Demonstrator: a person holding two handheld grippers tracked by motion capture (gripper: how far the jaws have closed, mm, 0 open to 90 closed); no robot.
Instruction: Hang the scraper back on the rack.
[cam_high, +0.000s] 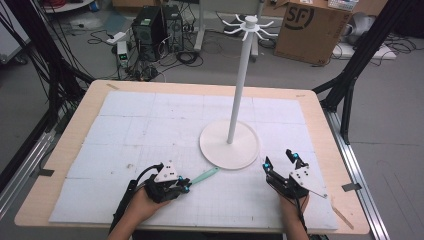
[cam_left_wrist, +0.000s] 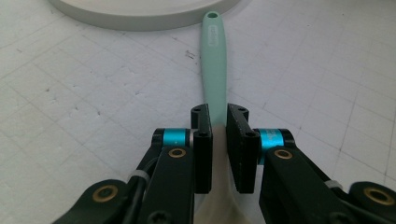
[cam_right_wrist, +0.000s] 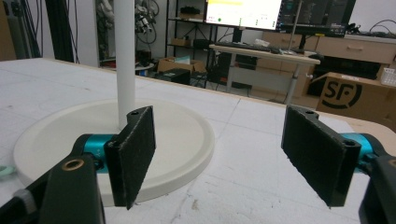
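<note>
A mint-green spatula (cam_high: 204, 175) lies on the white mat, its handle end with a hole pointing at the stand's base. In the left gripper view the handle (cam_left_wrist: 214, 65) runs up from between the black jaws, and the pale blade sits under them. My left gripper (cam_high: 187, 187) (cam_left_wrist: 218, 140) is shut on the spatula near where handle meets blade. My right gripper (cam_high: 281, 160) (cam_right_wrist: 229, 156) rests at the front right of the mat, jaws wide open with nothing between them. A white stand (cam_high: 240, 75) with hook arms on top rises from a round base (cam_high: 229, 146) (cam_right_wrist: 187, 135).
The white gridded mat (cam_high: 150, 125) covers a wooden table (cam_high: 65, 150). Past the far edge are computer towers (cam_high: 150, 30), cables and a cardboard box (cam_high: 310, 30). Black frame posts stand at both sides.
</note>
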